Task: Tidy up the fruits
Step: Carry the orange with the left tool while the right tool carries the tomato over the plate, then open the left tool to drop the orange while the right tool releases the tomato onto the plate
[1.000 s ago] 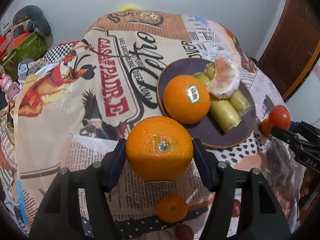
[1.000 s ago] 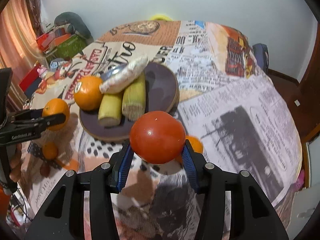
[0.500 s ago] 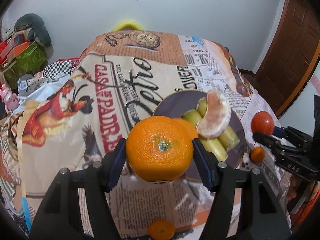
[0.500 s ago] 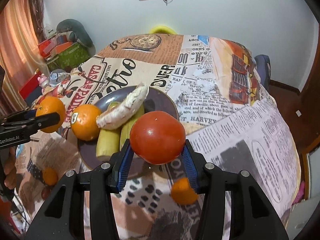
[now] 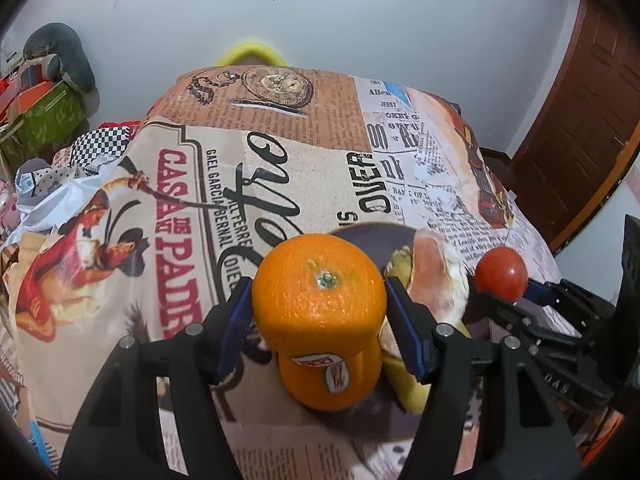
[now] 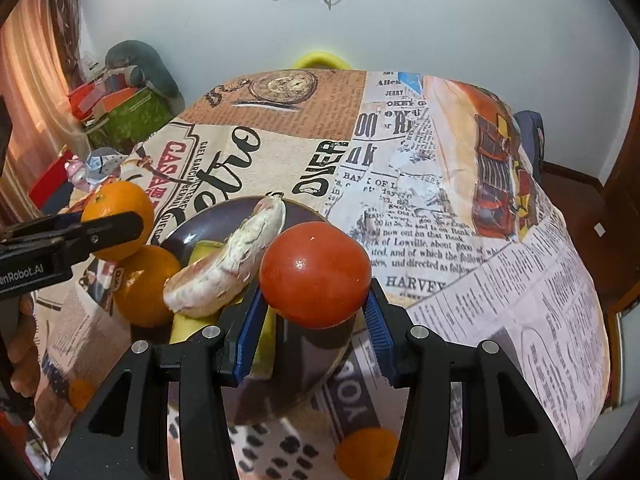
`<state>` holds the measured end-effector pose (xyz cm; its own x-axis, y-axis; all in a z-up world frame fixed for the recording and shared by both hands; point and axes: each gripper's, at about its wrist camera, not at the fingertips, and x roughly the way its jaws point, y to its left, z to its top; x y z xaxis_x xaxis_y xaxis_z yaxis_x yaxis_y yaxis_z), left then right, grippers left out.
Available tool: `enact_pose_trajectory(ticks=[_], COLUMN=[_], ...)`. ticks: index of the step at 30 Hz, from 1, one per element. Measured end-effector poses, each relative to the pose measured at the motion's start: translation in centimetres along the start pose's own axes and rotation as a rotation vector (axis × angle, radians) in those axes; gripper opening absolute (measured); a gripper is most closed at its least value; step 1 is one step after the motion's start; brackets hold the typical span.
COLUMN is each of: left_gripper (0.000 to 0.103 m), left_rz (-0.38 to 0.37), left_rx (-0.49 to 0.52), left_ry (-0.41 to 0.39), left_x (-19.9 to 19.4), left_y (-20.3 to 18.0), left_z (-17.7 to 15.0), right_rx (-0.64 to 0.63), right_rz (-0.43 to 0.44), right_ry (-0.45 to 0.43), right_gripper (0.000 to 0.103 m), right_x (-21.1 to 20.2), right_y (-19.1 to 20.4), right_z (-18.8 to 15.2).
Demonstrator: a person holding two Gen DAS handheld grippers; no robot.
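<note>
My left gripper (image 5: 319, 300) is shut on a large orange (image 5: 319, 282), held above the near edge of a dark round plate (image 5: 372, 234). Under it on the plate lies a second orange with a sticker (image 5: 332, 376). My right gripper (image 6: 314, 304) is shut on a red tomato (image 6: 315, 274) over the plate (image 6: 188, 236). The plate also carries yellow-green corn pieces (image 6: 182, 326) and a peeled citrus piece (image 6: 228, 264). From the left wrist, the tomato (image 5: 501, 274) shows at the right. From the right wrist, the held orange (image 6: 118, 216) shows at the left, above the stickered orange (image 6: 144, 284).
A printed newspaper-pattern cloth (image 5: 304, 152) covers the round table. A small mandarin (image 6: 366, 456) lies on the cloth near the front edge, another (image 6: 80, 394) at the left. A yellow chair back (image 5: 250, 52) stands behind the table, boxes and clutter (image 6: 124, 112) at the left, a wooden door (image 5: 580, 128) at the right.
Both grippers have moved forward over the plate with their fruit. The plate and its stickered orange have slid down under the fingers, and more of the far wall shows.
</note>
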<state>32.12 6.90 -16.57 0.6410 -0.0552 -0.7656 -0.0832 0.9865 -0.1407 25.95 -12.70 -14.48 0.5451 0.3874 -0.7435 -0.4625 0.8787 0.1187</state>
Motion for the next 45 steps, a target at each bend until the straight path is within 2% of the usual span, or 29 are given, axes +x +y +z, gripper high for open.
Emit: enact_pose_trajectory(ticks=[10, 16, 24, 31, 34, 45], left_gripper=[0.065, 0.065, 0.067, 0.068, 0.069, 0.070], left_rz=[0.044, 0.048, 0.060, 0.036, 0.026, 0.040], left_rx=[0.022, 0.013, 0.066, 0.055, 0.057, 0.076], left_ry=[0.032, 0.049, 0.050, 0.057, 0.051, 0.003], left_x=[3.5, 4.6, 5.1, 4.4, 3.5, -2.2], left_y=[-0.3, 0.1, -0.6, -0.5, -0.6, -0.6], left_z=[1.2, 0.8, 0.0, -0.1, -0.3, -1.6], right_rx=[0.002, 0.002, 0.000, -0.003, -0.008, -0.041], right_rz=[-0.002, -0.004, 0.011, 0.026, 0.019, -0.046], right_ry=[0.045, 0.051, 0.054, 0.071, 0.064, 0.031], right_gripper=[0.045, 0.046, 0.047, 0.049, 0.055, 0.058], right_x=[2.0, 2.2, 2.2, 1.9, 1.4, -2.9], right_y=[-0.2, -0.4, -0.5, -0.5, -0.3, -0.1], right_z=[0.0, -0.1, -0.2, -0.2, -0.2, -1.3])
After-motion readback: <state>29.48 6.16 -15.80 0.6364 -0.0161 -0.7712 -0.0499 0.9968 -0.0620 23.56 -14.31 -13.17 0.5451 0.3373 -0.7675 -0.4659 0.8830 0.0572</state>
